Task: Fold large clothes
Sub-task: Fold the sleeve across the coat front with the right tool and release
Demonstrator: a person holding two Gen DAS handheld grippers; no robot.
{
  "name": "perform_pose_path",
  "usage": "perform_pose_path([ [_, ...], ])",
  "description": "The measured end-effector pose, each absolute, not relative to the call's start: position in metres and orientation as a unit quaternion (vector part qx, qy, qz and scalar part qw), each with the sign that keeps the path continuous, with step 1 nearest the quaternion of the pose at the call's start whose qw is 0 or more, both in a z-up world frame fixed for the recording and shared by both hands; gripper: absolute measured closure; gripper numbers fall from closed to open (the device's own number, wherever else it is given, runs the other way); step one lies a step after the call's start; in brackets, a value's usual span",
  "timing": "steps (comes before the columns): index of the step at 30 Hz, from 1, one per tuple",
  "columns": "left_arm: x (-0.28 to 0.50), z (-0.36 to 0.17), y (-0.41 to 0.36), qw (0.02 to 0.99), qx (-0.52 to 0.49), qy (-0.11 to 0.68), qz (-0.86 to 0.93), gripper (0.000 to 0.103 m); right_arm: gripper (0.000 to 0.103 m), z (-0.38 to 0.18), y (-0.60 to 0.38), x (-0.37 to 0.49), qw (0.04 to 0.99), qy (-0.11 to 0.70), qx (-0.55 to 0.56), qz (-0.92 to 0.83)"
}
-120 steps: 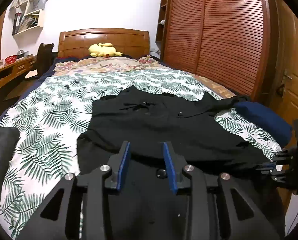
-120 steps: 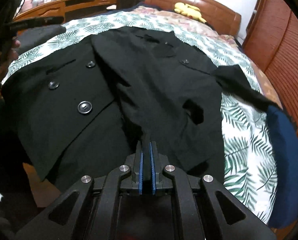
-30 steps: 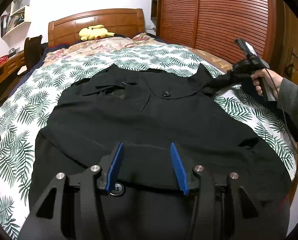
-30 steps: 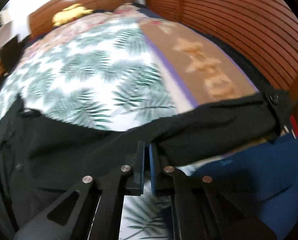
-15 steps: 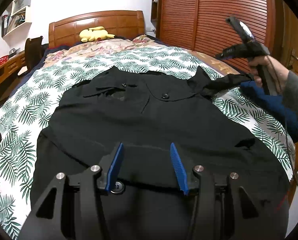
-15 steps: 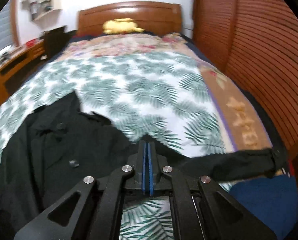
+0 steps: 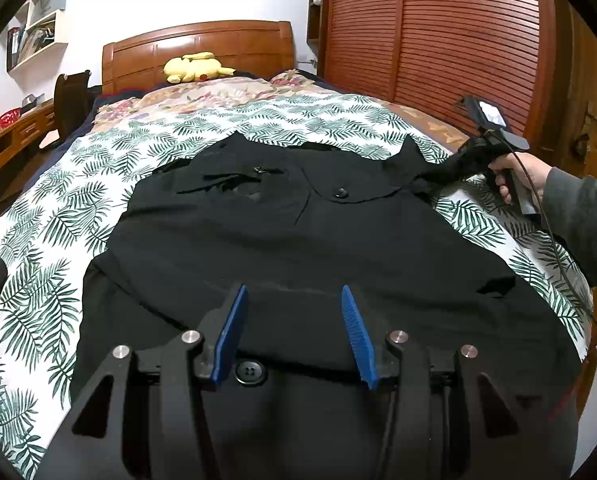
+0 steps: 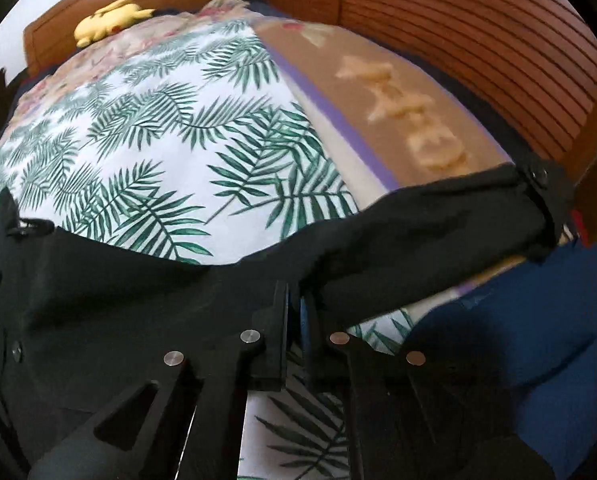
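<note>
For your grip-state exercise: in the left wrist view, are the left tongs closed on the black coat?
No: the left tongs stand wide open above the black coat, their blue pads apart and gripping nothing.

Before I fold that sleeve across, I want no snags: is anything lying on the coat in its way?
Nothing visible: the right gripper pinches the sleeve, and the black coat body is bare.

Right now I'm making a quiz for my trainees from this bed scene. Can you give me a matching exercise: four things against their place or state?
Things:
1. left gripper
2. right gripper
3. yellow plush toy
4. black coat

Places or states:
A. by the headboard
B. spread on the leaf-print bedspread
C. shut on the coat sleeve
D. open

Pairs: 1-D, 2-C, 3-A, 4-B
</note>
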State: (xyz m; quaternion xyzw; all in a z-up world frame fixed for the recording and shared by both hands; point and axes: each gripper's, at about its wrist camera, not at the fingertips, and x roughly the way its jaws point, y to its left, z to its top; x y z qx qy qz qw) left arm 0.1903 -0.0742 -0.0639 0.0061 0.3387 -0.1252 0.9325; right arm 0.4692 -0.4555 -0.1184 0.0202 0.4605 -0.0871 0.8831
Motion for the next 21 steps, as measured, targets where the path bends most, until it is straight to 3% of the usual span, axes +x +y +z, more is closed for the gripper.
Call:
perform_pose_path([
  [13,0.183,-0.058,-0.07,0.936,0.003,0.329,-0.123,0.055,0.102,-0.022,-0.303,0.385,0.931,0.321,-0.087,0.149],
  [21,0.18,-0.054,-0.062,0.938,0.0,0.326,-0.117,0.055,0.102,-0.056,-0.216,0.304,0.899,0.329,-0.107,0.269],
])
